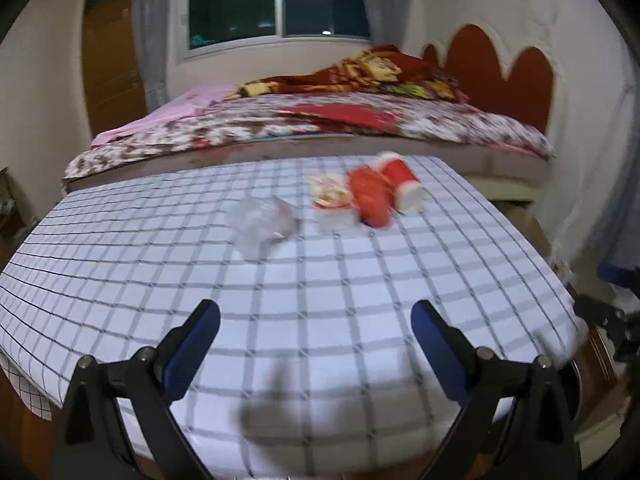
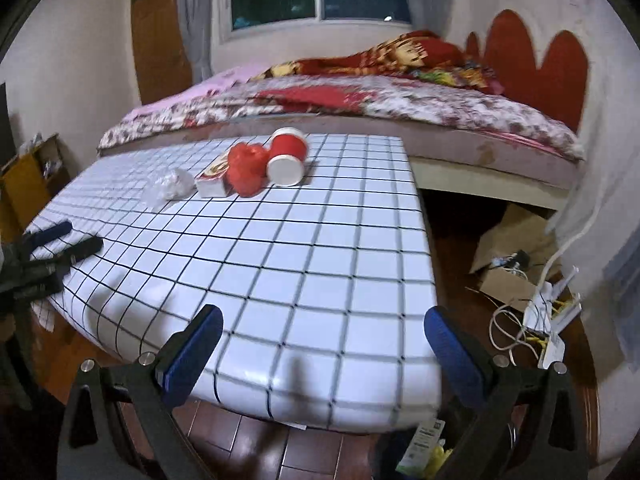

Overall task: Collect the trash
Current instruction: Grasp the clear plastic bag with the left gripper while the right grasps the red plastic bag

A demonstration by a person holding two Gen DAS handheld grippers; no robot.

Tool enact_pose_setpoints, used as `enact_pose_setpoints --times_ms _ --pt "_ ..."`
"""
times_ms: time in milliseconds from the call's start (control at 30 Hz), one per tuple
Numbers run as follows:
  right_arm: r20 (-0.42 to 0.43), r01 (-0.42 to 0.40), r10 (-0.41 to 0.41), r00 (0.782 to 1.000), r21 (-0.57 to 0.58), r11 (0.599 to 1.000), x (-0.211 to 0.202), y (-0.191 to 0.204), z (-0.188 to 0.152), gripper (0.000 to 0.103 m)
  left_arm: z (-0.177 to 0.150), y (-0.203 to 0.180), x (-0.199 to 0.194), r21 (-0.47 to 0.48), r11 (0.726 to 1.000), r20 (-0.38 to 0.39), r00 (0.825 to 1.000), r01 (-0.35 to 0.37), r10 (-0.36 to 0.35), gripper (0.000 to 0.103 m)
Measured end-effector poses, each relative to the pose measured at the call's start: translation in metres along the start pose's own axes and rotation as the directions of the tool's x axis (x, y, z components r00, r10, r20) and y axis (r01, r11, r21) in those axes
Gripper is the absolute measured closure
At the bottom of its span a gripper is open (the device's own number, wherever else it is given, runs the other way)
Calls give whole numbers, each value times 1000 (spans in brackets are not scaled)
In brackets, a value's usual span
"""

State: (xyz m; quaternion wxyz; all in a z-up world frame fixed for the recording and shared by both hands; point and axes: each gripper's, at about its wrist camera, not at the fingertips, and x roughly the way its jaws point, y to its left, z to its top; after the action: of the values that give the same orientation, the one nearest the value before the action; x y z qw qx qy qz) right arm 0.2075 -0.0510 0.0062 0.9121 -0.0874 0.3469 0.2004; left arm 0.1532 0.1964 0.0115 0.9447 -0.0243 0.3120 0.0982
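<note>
Trash lies in a cluster at the far side of the checked table [image 1: 280, 320] [image 2: 320, 248]. It holds a crumpled clear plastic wrap [image 1: 262, 222] [image 2: 168, 186], a small red and white carton [image 1: 332, 198] [image 2: 212, 180], a red crumpled bag [image 1: 370, 196] [image 2: 246, 168] and a red paper cup [image 1: 402, 182] [image 2: 286, 156] on its side. My left gripper [image 1: 316, 318] hovers open above the near table edge, well short of the trash. My right gripper [image 2: 324, 320] is open too, near the table's front right corner. The left gripper's fingers [image 2: 60, 240] show at the left in the right wrist view.
A bed [image 1: 320, 120] [image 2: 360, 104] with a floral cover runs behind the table. On the floor to the right lie cardboard [image 2: 512, 248], white cables and a router [image 2: 548, 320]. A bin with wrappers [image 2: 424, 448] sits below the right gripper.
</note>
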Motion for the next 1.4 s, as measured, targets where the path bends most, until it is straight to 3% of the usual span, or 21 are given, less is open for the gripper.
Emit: enact_pose_setpoints --times_ms 233,267,400,633,933,1067,1133,1200,1400 --pt "13 -66 66 998 -33 997 54 30 48 1 21 30 50 0 999 -34 999 -41 41 6" --pt "15 -91 91 996 -31 995 63 33 55 5 22 32 55 3 999 -38 998 -44 44 7" --pt "-17 -146 145 989 -34 989 101 50 77 38 26 40 82 -5 999 -60 998 -31 31 15" --pt "-73 -196 193 978 -27 980 160 76 103 50 37 50 128 -31 999 -118 993 -26 22 21" --pt "-144 -189 182 973 -36 981 211 95 117 60 50 58 157 -24 1000 -163 987 -9 5 27" --pt "-147 -188 181 972 -32 982 219 95 119 60 51 56 170 -22 999 -209 977 24 -28 36" --pt "-155 -188 182 971 -29 982 223 97 120 69 51 57 173 -34 999 -221 975 32 -39 42" --pt "-161 -196 191 968 -18 980 226 98 122 84 52 58 174 -54 997 -226 972 54 -65 59" --pt "-113 -208 205 972 -17 978 209 98 119 91 48 62 158 -71 995 -178 981 67 -79 66"
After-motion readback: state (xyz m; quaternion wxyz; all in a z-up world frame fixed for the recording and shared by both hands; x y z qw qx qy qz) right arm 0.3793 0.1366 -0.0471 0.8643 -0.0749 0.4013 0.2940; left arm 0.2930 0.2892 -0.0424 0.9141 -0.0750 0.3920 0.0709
